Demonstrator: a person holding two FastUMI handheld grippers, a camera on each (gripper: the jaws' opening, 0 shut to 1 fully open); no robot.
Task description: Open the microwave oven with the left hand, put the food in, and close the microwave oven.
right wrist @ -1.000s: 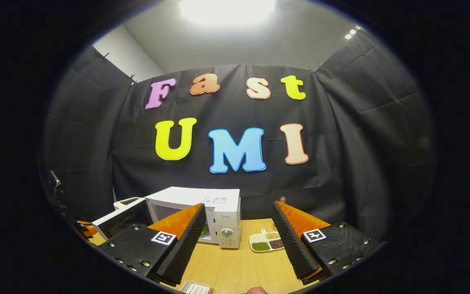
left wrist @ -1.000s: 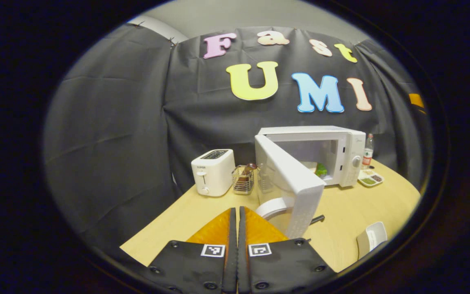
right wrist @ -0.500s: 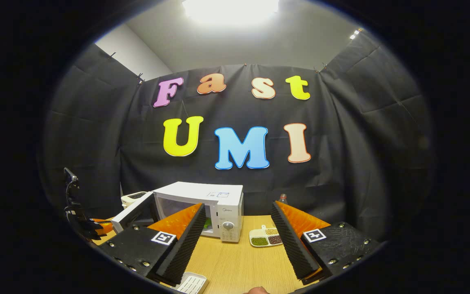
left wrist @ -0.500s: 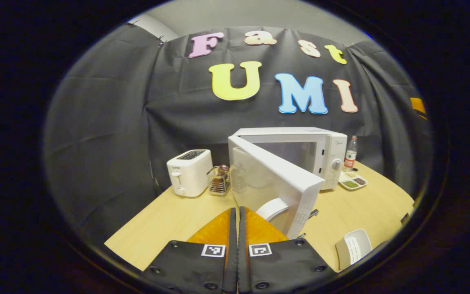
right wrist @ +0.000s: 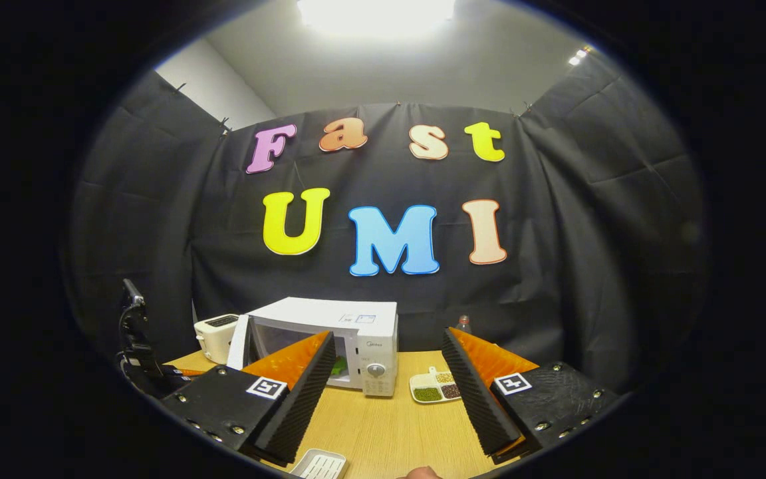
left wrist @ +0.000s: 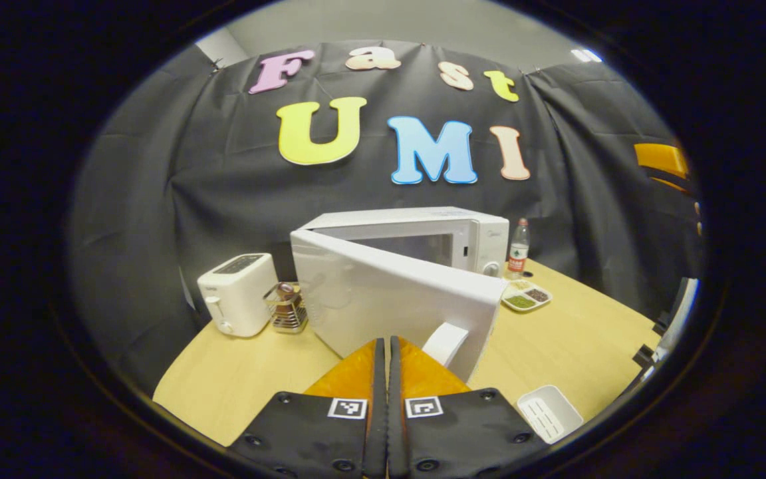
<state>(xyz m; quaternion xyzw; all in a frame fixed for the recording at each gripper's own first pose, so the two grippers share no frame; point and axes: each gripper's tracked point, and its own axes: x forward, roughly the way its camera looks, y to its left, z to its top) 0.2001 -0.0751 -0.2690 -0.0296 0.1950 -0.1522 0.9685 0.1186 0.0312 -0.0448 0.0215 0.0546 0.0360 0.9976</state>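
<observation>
Closing step: left gripper clenched, nothing grasped, against half-open white microwave door. Green food inside. Right gripper released. Next: push door flush, judged.

From my left gripper view the microwave door swings across and hides most of the cavity, so I can't see the food at all. In the right gripper view my own left finger covers the lower oven opening; just a green scrap peeks out, too small to identify.
</observation>
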